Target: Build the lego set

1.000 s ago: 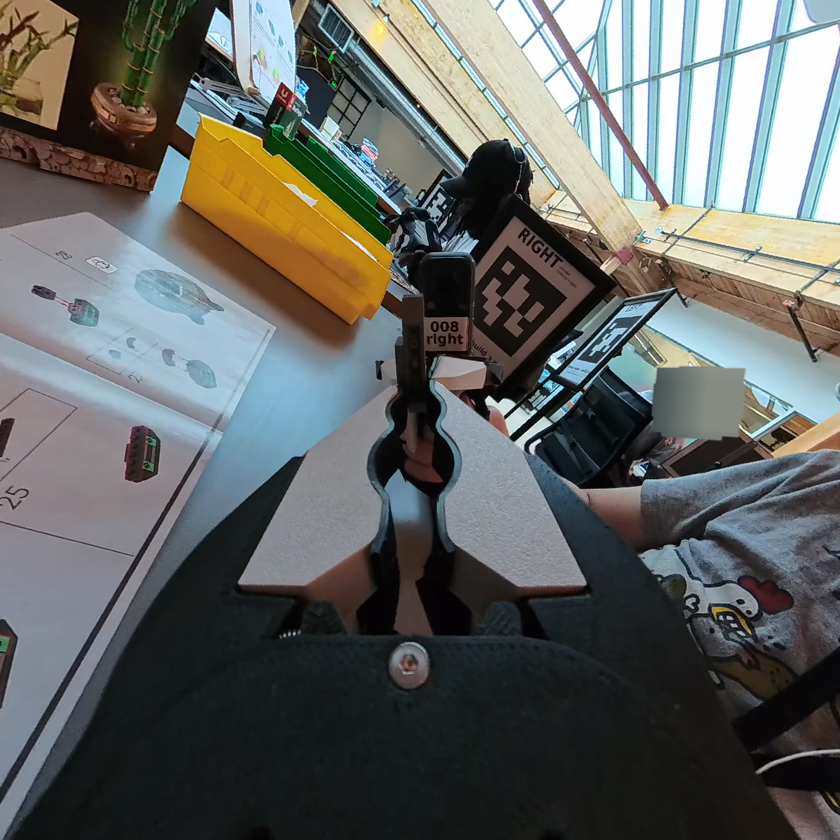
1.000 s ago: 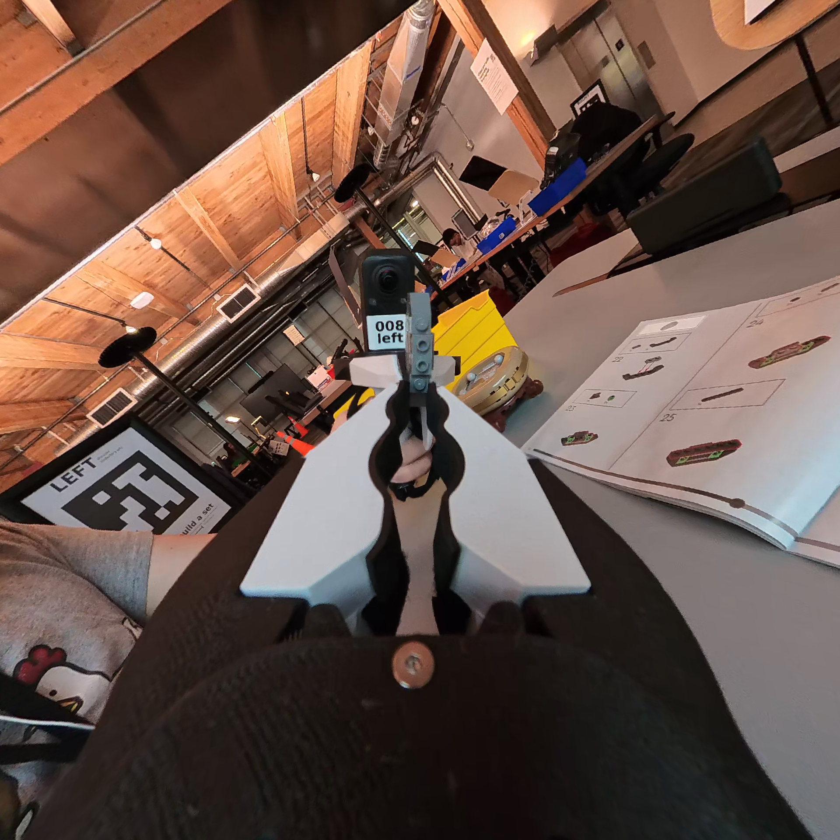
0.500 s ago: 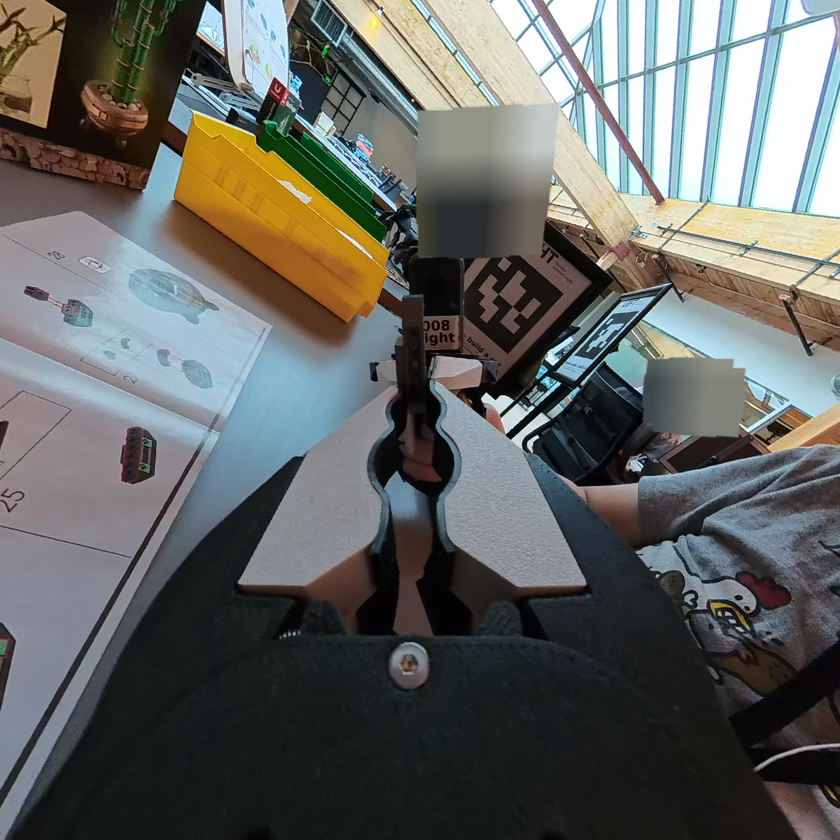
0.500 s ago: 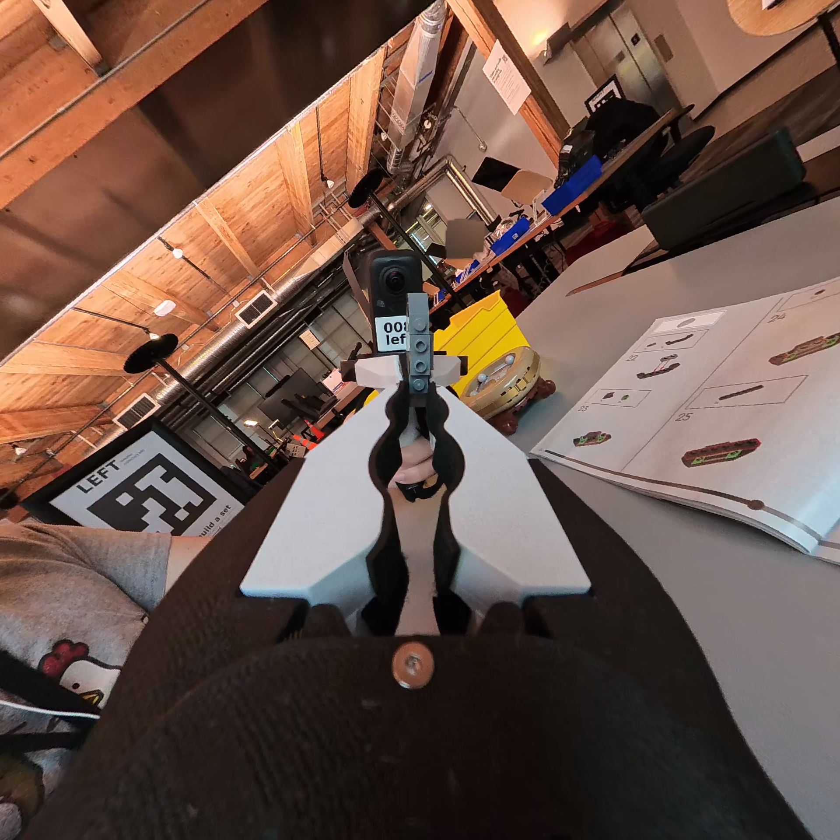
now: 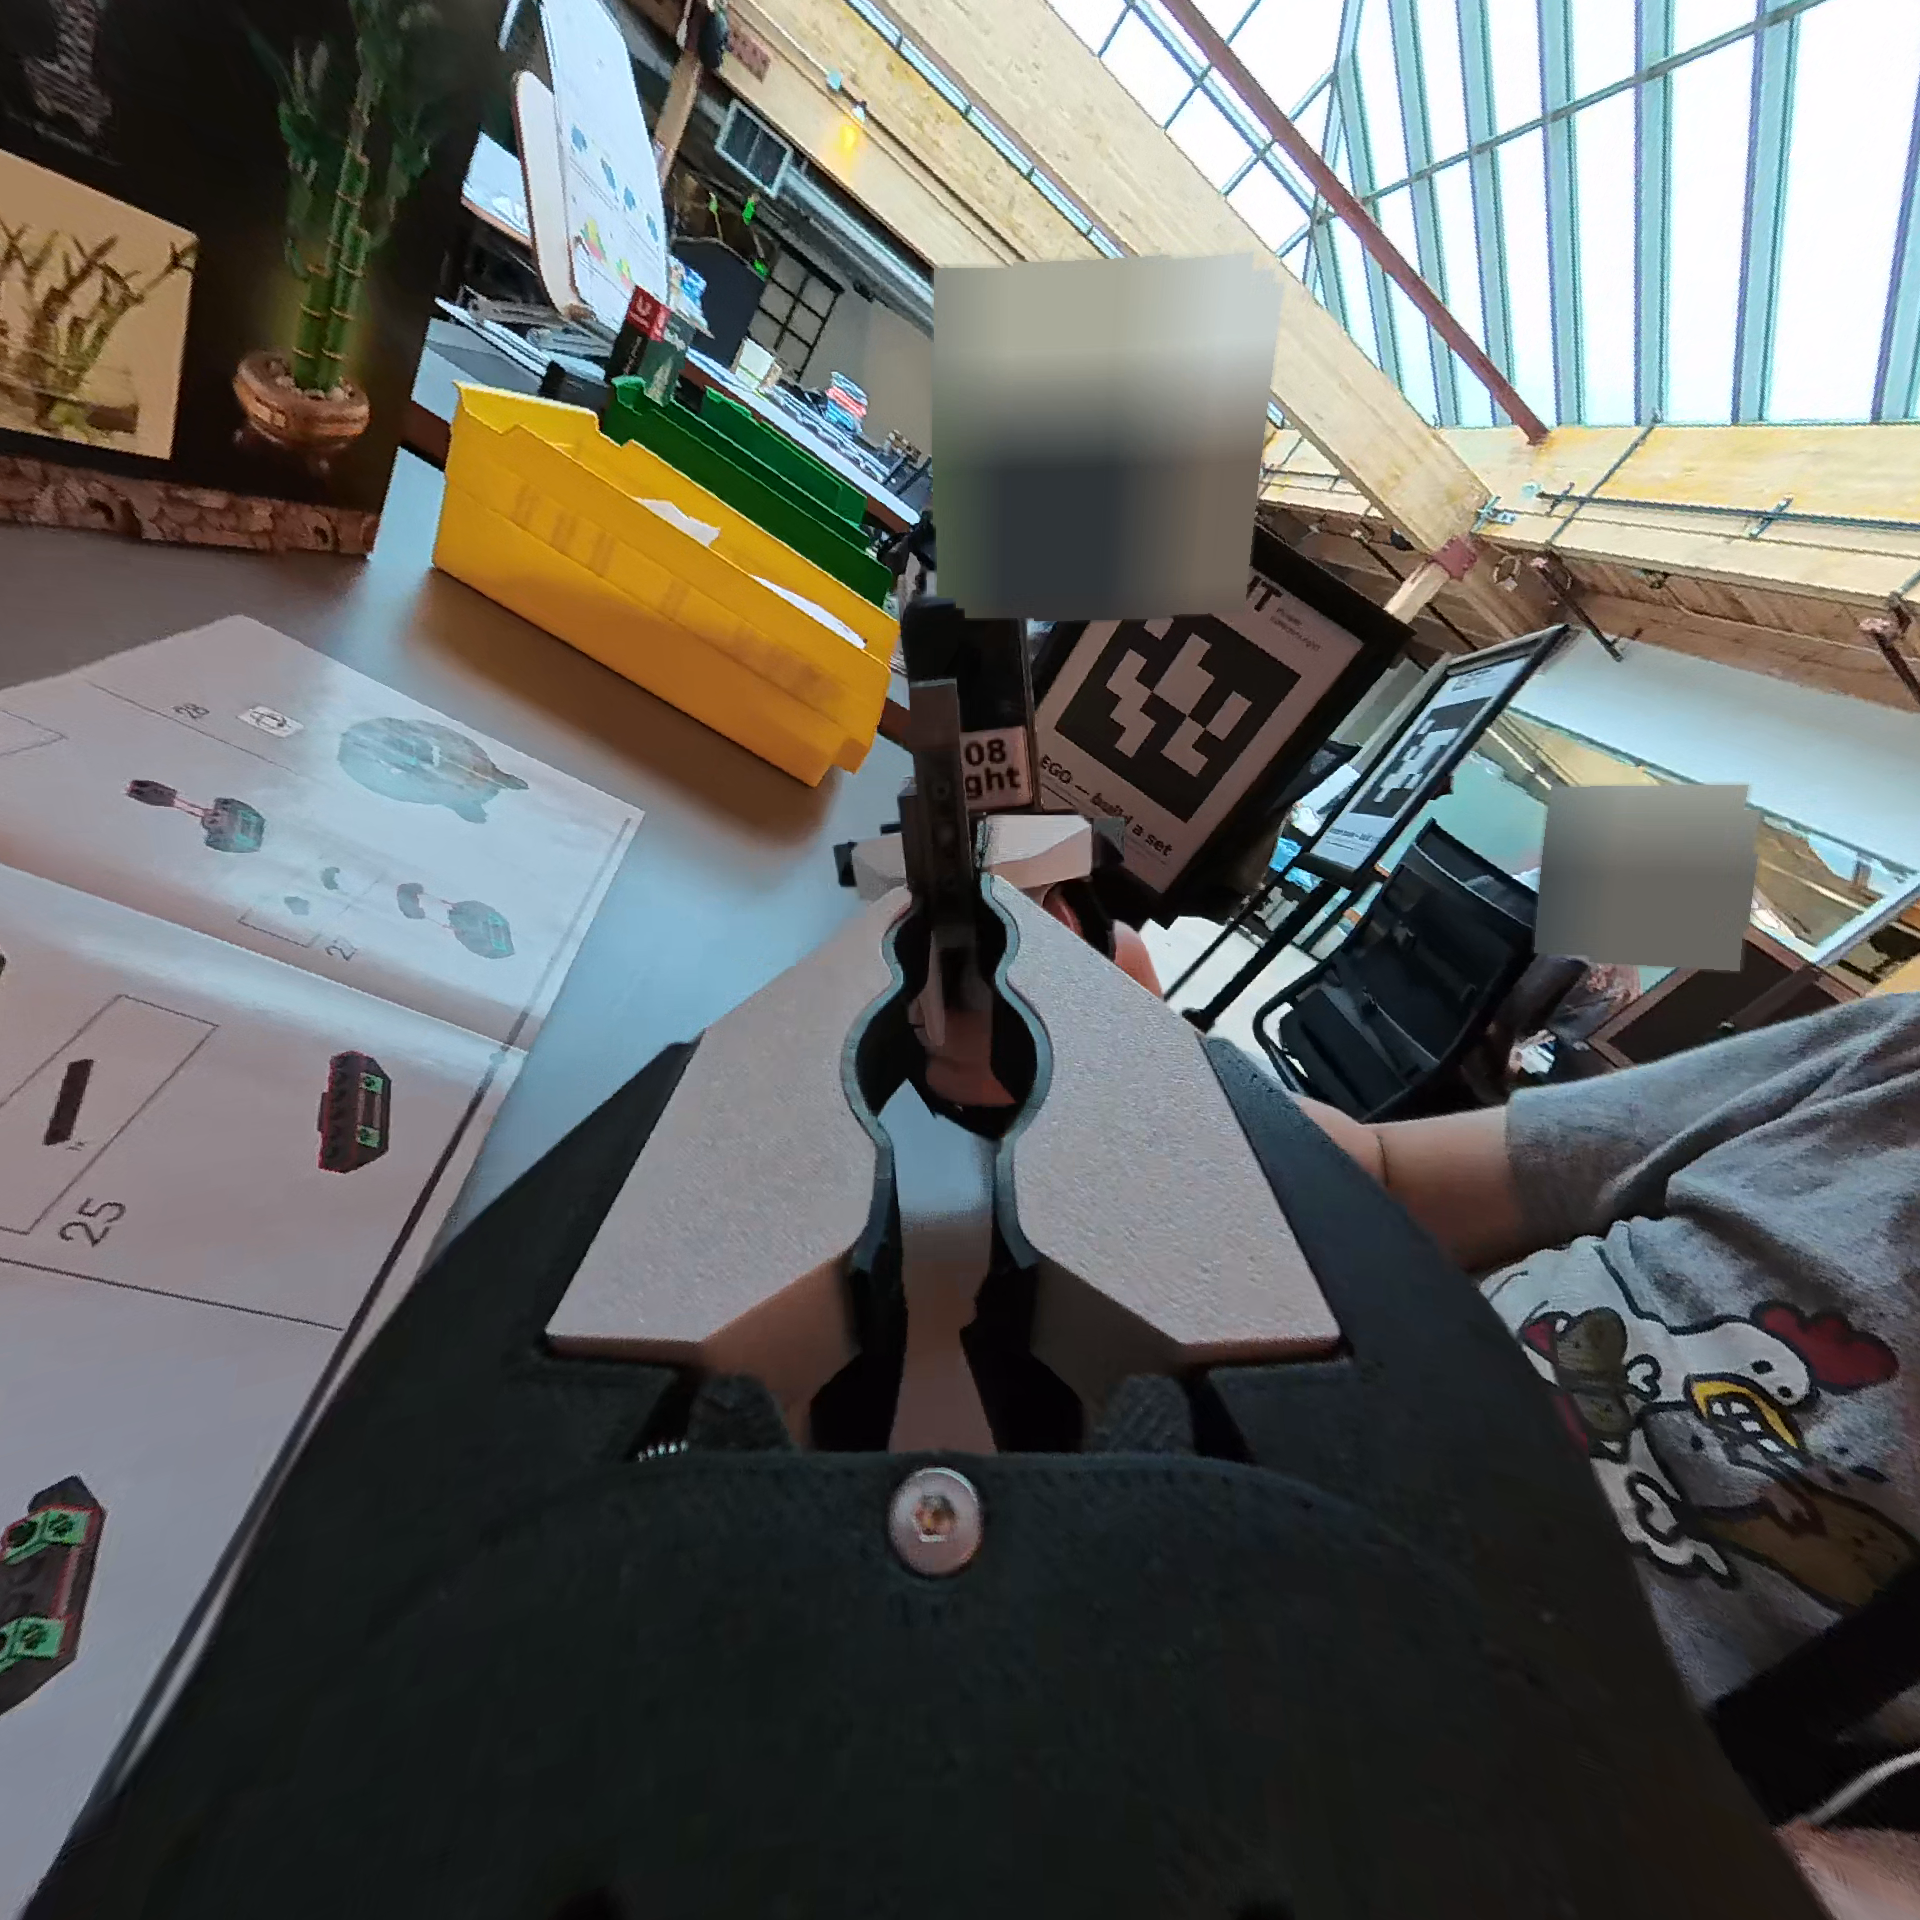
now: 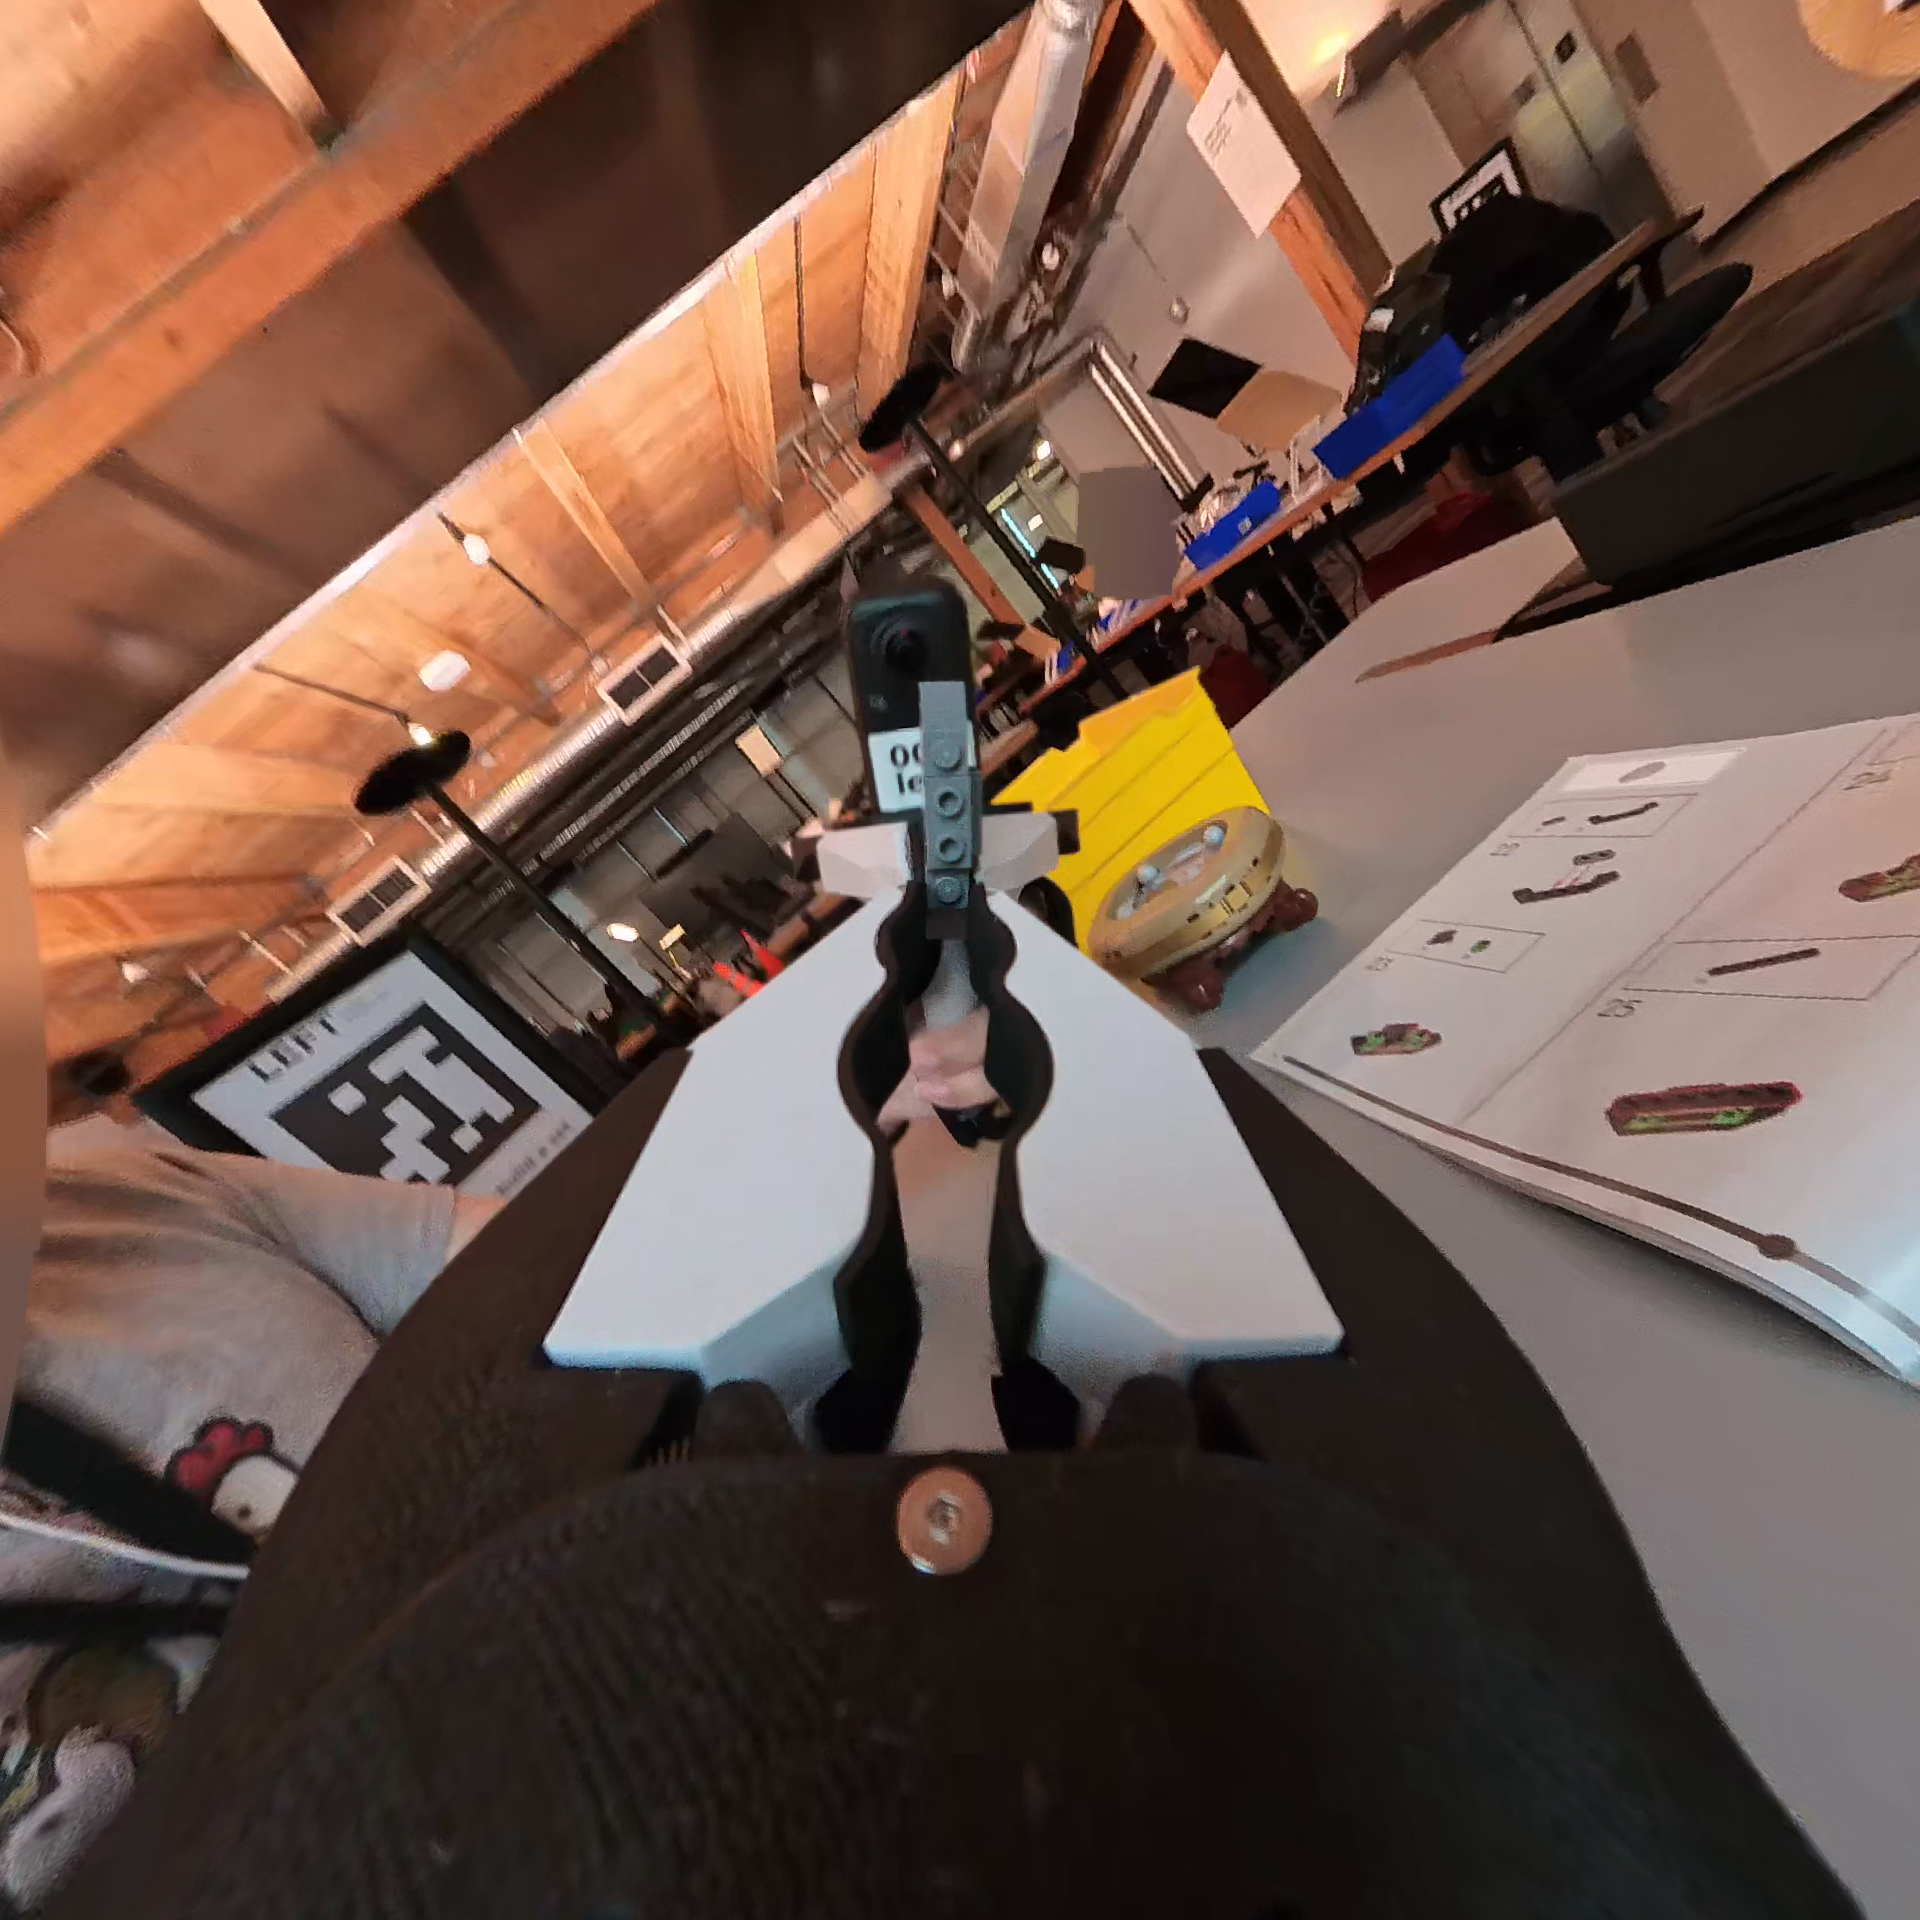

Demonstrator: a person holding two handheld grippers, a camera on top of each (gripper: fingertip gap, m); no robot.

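Observation:
My left gripper [image 5: 943, 914] and my right gripper [image 6: 948, 914] face each other tip to tip above the table. Both are shut on a narrow grey lego plate. In the left wrist view the plate [image 5: 938, 790] stands up dark between the jaws, with the right gripper's white tips [image 5: 1039, 847] just behind it. In the right wrist view the plate [image 6: 951, 821] shows its studs, with the left gripper's tips [image 6: 862, 857] behind it. I cannot tell whether it is one piece or two pressed together.
An open instruction booklet [image 5: 260, 935] [image 6: 1662, 987] lies on the grey table [image 6: 1714, 1558]. A yellow bin [image 5: 665, 613] [image 6: 1143, 769], a green bin [image 5: 748, 457], the set's box [image 5: 208, 260] and a round tan lego base [image 6: 1195, 894] stand behind. A person's shirt [image 5: 1714, 1351] is close by. Left and right tips are no more than a few centimetres apart.
Both grippers have shifted and tilted slightly together and stay shut on the grey plate. The right wrist view is now blurred by motion.

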